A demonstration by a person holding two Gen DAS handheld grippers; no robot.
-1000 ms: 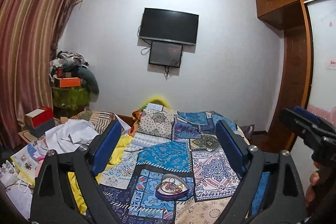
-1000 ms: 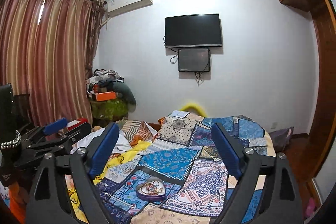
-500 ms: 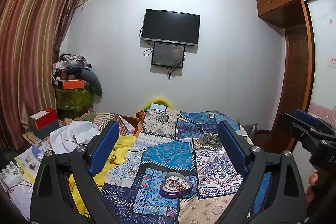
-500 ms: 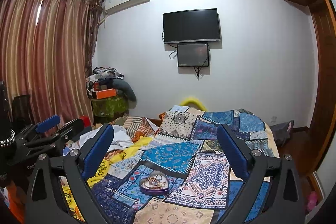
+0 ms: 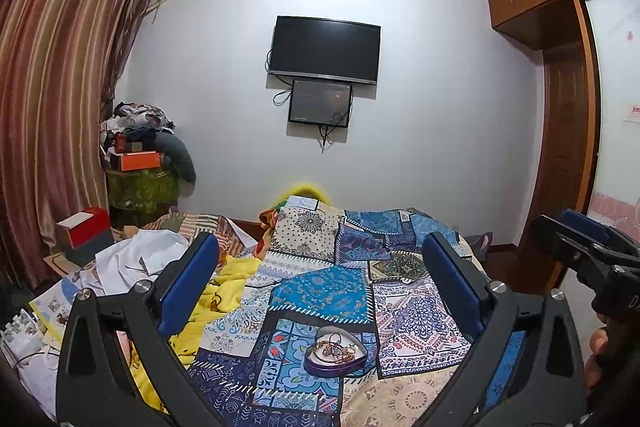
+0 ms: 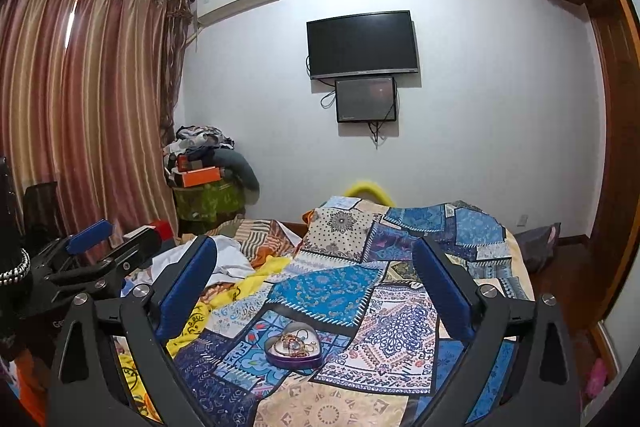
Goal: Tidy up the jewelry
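— Left wrist view: where's your heart-shaped box (image 5: 335,351)?
— One, on your quilt (image 5: 320,291), point toward the right. Left gripper (image 5: 320,283) and right gripper (image 6: 316,281) both gape wide, holding nothing

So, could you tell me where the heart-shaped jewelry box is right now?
The heart-shaped jewelry box lies open on the patchwork bedspread, low and central in both wrist views, framed between the fingers of each gripper and touched by neither.

Tangled jewelry (image 5: 335,346) pieces indistinguishable
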